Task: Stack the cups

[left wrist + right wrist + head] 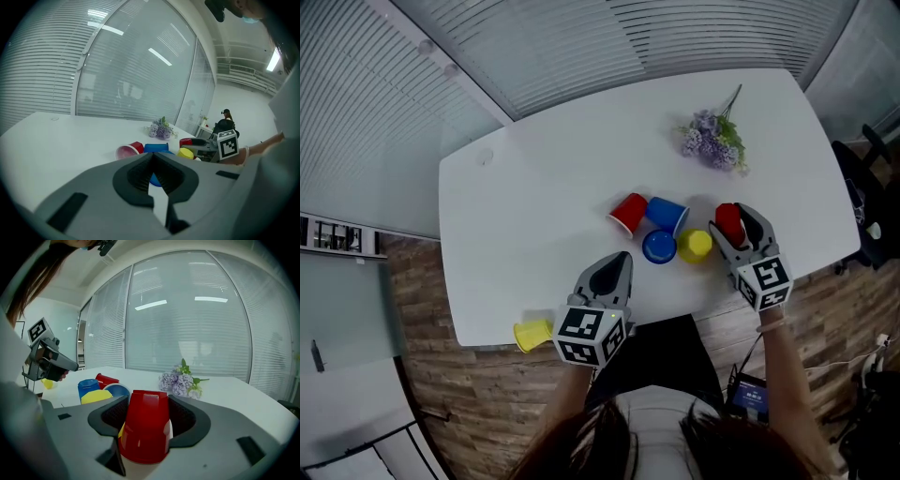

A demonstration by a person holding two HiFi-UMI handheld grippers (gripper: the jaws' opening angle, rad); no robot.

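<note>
Directions are read from the head view (12 o'clock points away from the operator). Nearest, at the front edge of the table (516, 216), the edge yellow cup (532, 334) lies on its side at 8 o'clock of the left gripper (621, 257). It is well apart from the other cups, so it will probably need a separate fetch. The left gripper is clenched with nothing between its jaws and hovers over bare table, most likely parked out of the way of the working side. At 3 o'clock of it, the right gripper (146, 399) grasps the held red cup (144, 437) across its wall, with the jaws spread wide to suit the cup's girth. The narrow base points away from the gripper camera, an attitude that suits lowering the cup over another. Whether it rests on the table cannot be determined. Just beside it at 9 o'clock is the central yellow cup (696, 245), with the near blue cup (659, 247) close against it. These two are judged the likely stacking targets, being closest. Beyond them, the far blue cup (667, 215) and the second red cup (628, 213) lie on their sides next to each other. Farthest, at 12 o'clock of the right gripper, the flowers (715, 139) lie clear of the work area. No stack is visible yet, so the task is judged to be at an early stage.
</note>
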